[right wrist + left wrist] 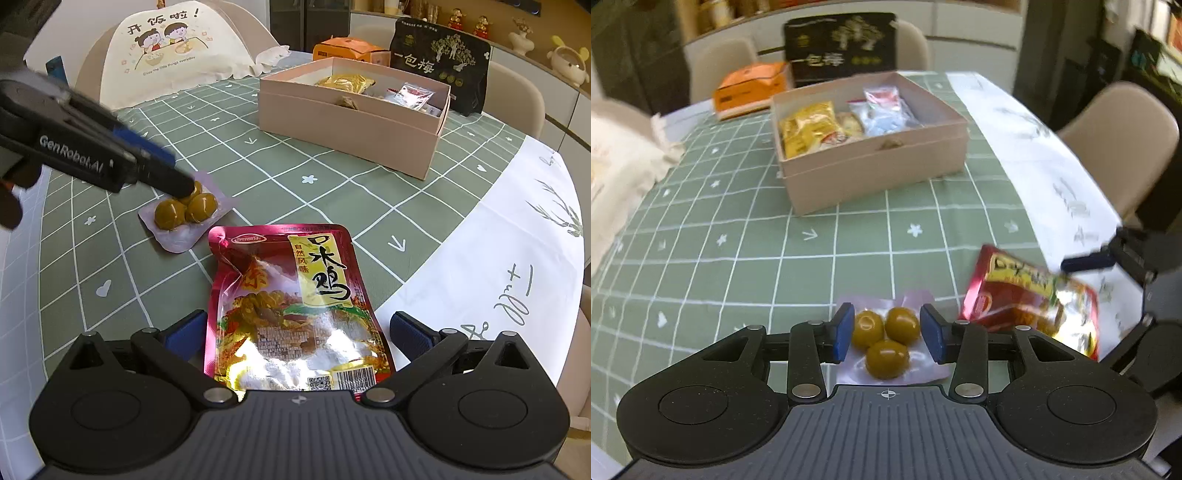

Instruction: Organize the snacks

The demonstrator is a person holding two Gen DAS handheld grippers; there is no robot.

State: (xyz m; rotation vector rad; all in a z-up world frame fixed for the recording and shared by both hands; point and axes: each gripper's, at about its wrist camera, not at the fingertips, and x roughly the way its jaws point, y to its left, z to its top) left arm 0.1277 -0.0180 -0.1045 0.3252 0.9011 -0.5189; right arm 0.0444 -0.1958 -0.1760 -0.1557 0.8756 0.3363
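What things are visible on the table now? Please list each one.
egg pack: one, clear with three olive-brown eggs, near edge
chicken pouch: one, red, beside the egg pack
box: one, pink, open, mid-table, snacks inside
carton: one, orange, behind the box
black bag: one, upright behind the box
food cover: one, white, far corner
left gripper: open around the egg pack
right gripper: open around the chicken pouch

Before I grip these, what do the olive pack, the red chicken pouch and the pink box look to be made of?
Olive pack: clear, soft plastic film, glossy; the three green fruits show through.
Red chicken pouch: shiny foil-like laminate, with crinkles and bright glare.
Pink box: probably matte cardboard, with flat stiff walls and no shine.
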